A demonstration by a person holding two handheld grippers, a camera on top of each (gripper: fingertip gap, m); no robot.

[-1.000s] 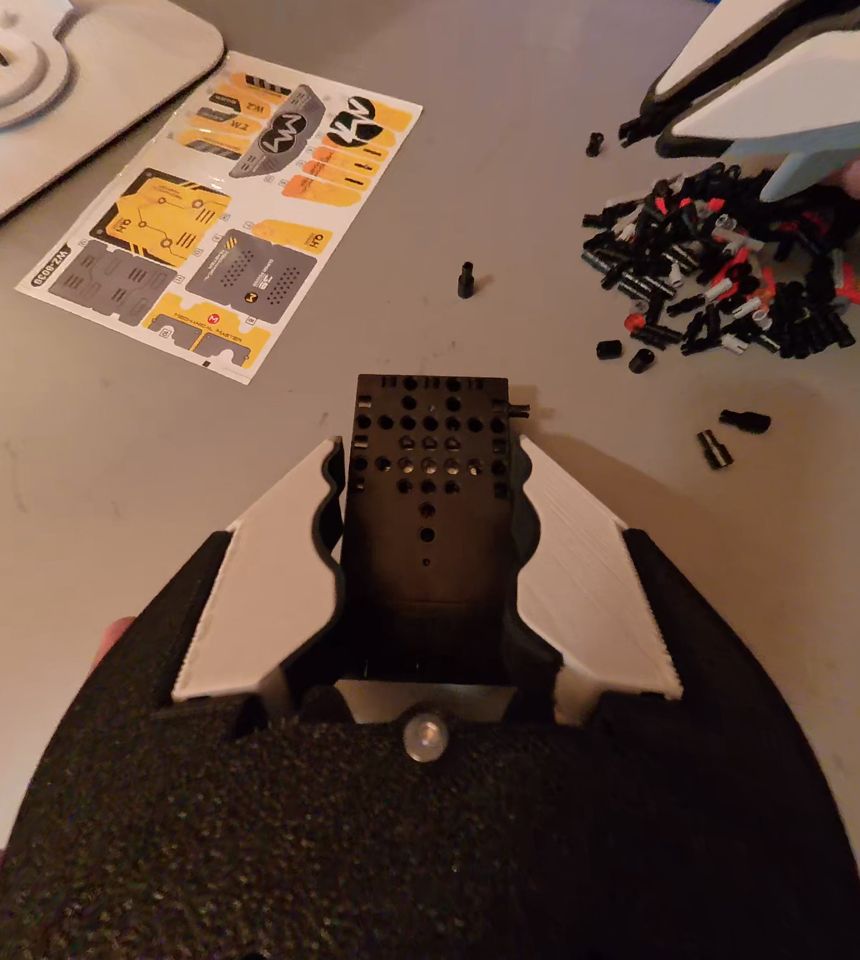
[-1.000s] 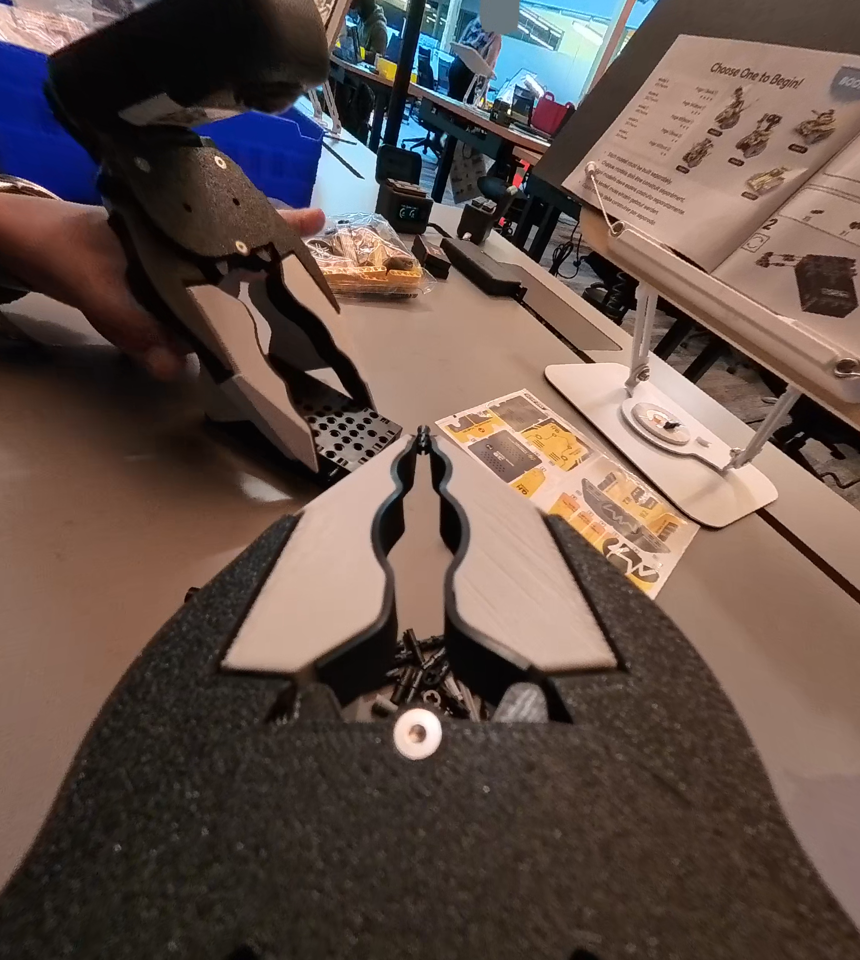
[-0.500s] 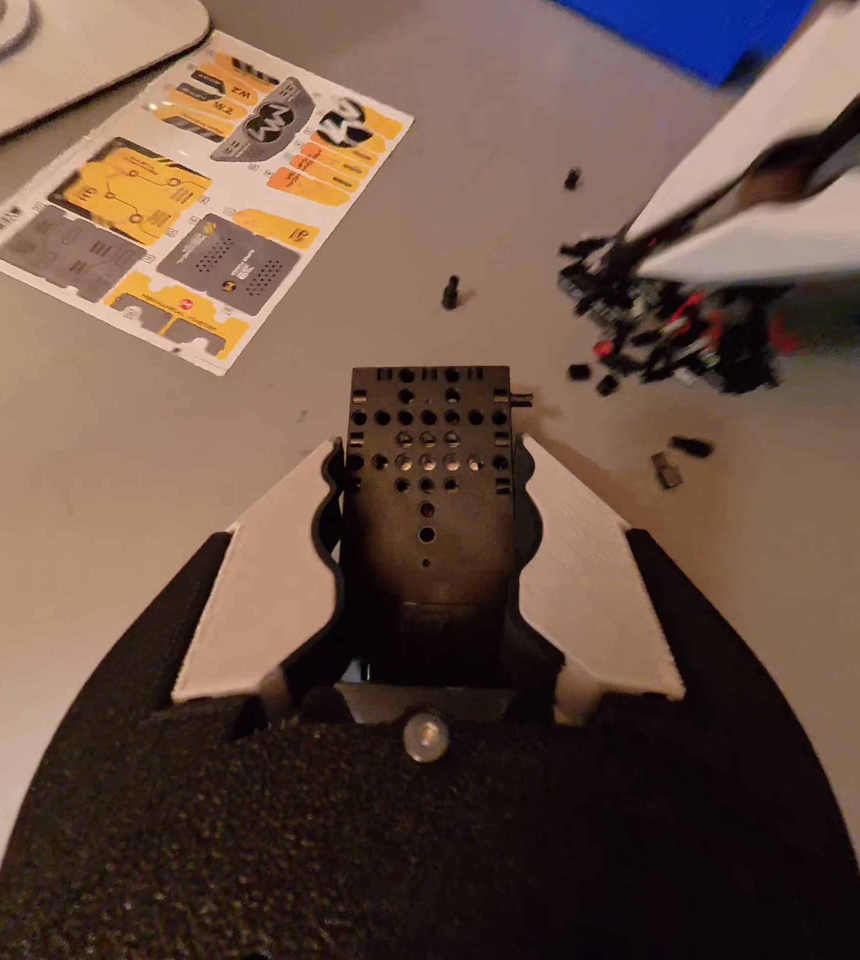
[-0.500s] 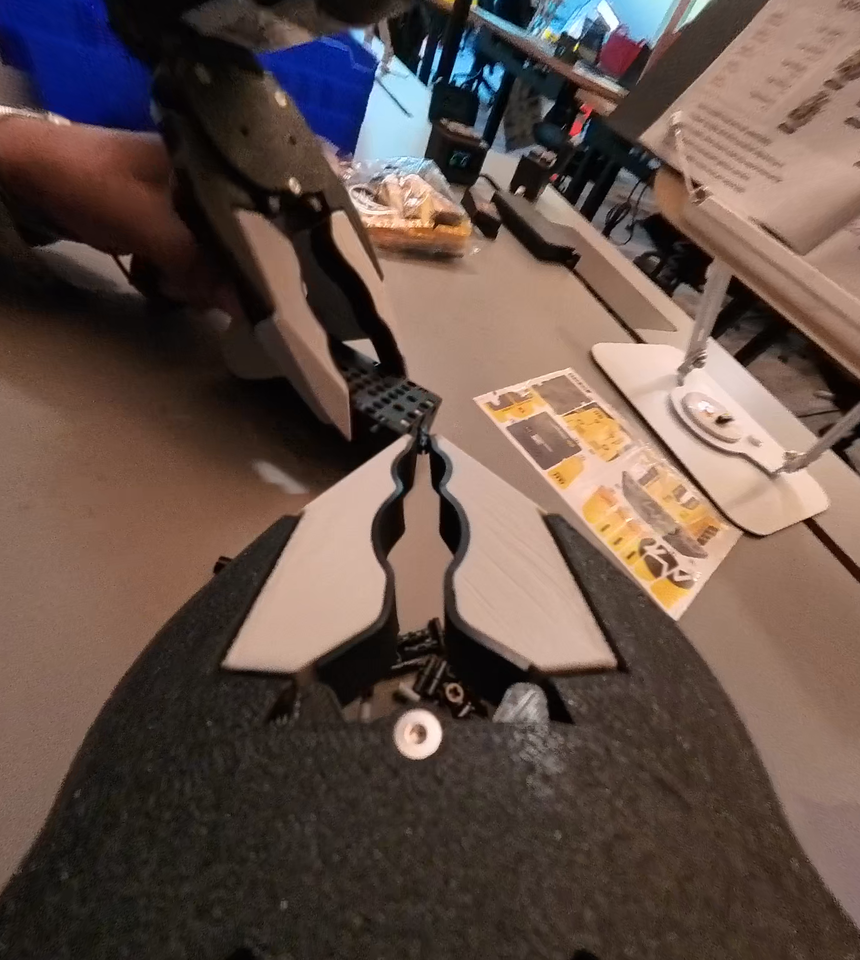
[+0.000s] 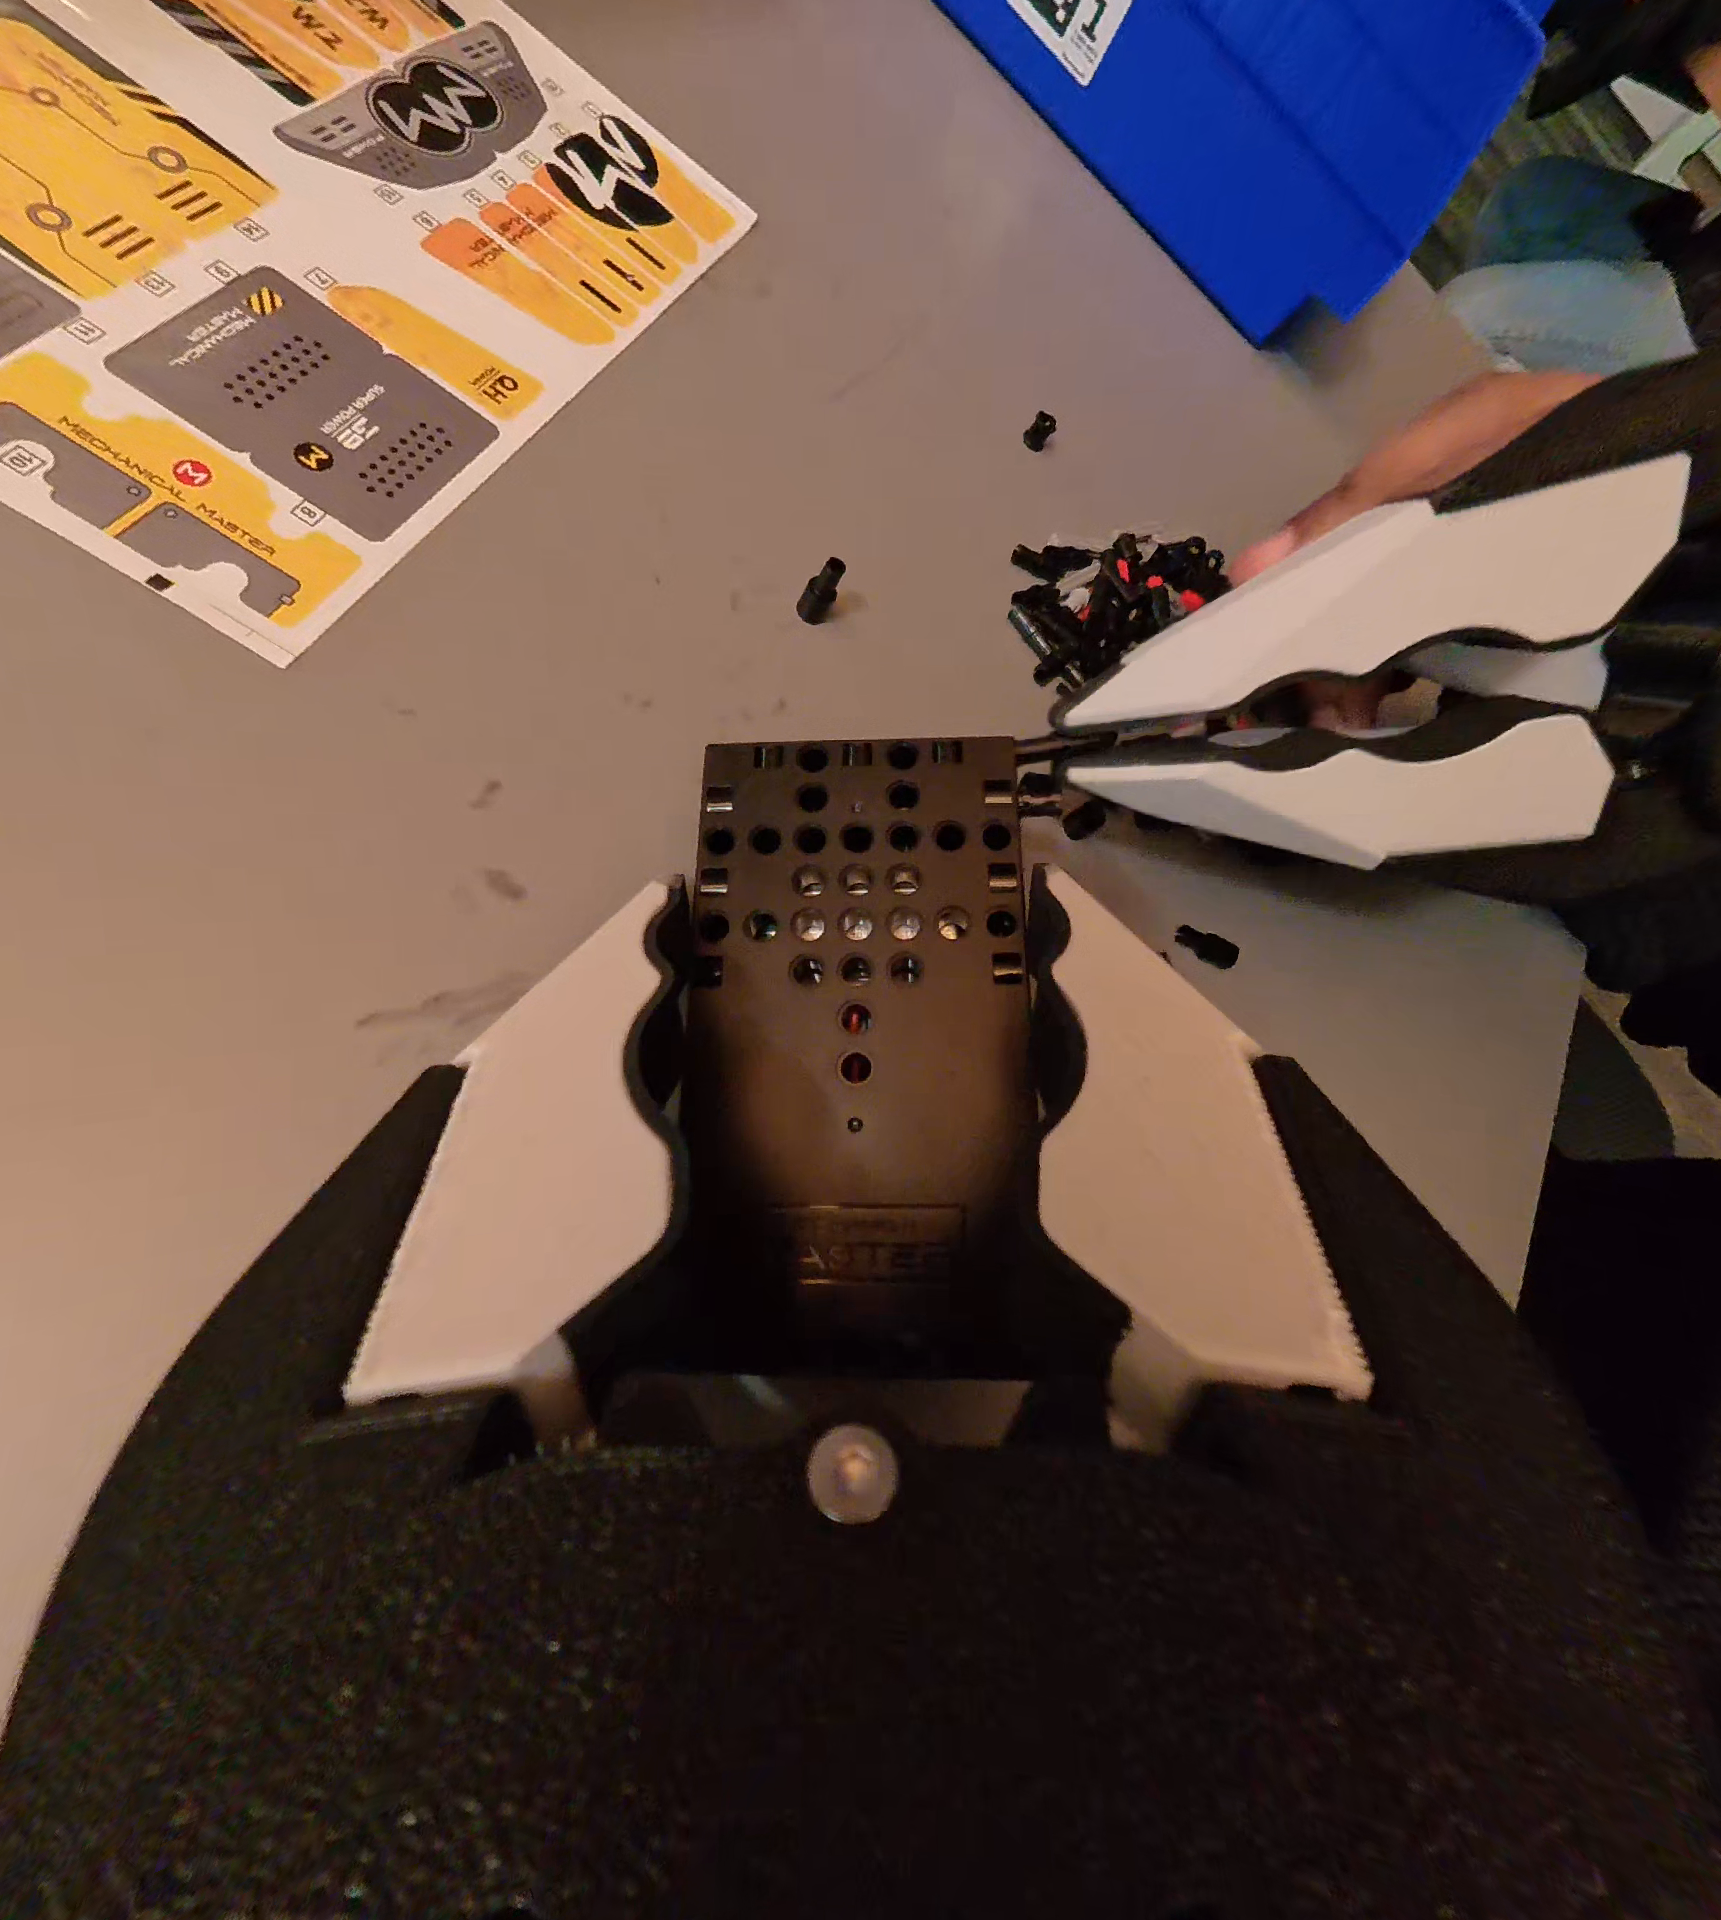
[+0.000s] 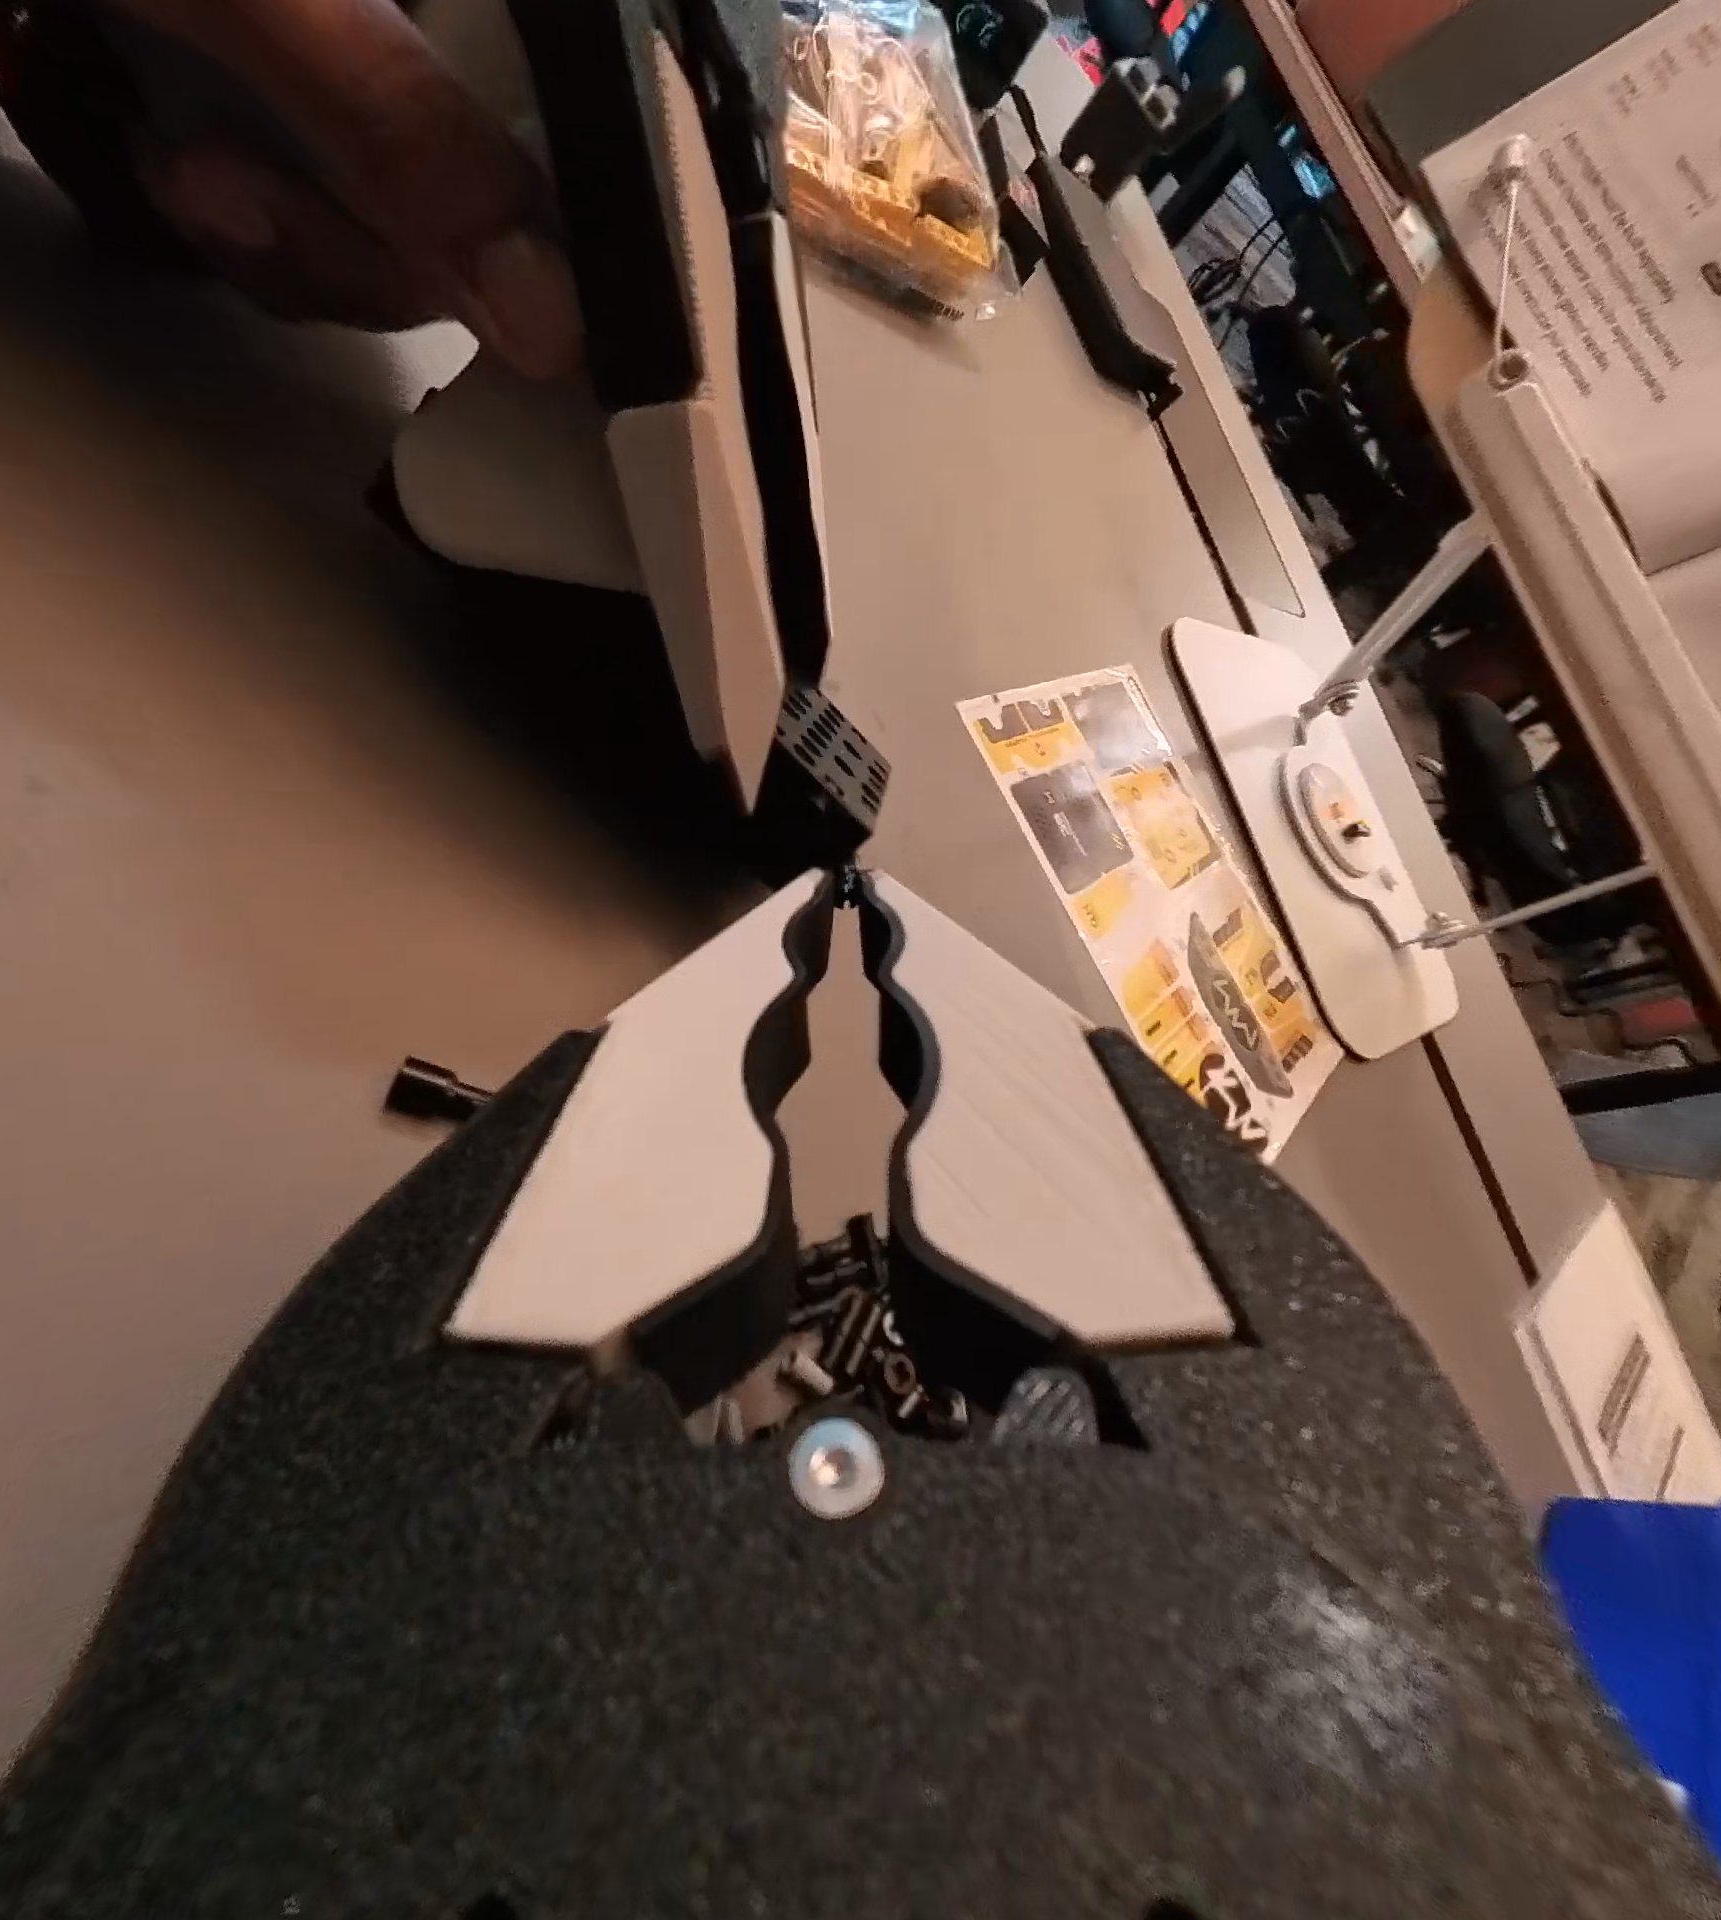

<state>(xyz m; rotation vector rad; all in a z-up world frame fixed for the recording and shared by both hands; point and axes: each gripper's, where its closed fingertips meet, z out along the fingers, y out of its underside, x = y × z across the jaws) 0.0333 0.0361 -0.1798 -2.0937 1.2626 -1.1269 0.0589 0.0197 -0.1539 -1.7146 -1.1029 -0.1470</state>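
A: Status of the table point(image 5: 939, 416) and what lies on it?

B: Grey surface. A blue bin point(image 5: 1251, 135) sits at the far right edge; a yellow and grey sticker sheet point(image 5: 243, 291) lies flat at far left.

A: Left gripper point(image 5: 856, 894)?

B: Its two white fingers are clamped on the sides of a black box with holes point(image 5: 856, 935), held between them.

A: Right gripper point(image 6: 843, 883)?

B: Fingers brought together on a small black pin point(image 6: 848, 889) at the tips. The pin meets the far right corner of the box.

A: Loose parts?

B: A pile of pins point(image 5: 1105, 603), black with some red, lies just beyond the right gripper. Single pins lie apart: one point(image 5: 820, 590) between pile and sheet, one point(image 5: 1039, 429) farther off, one point(image 5: 1205, 945) beside the box.
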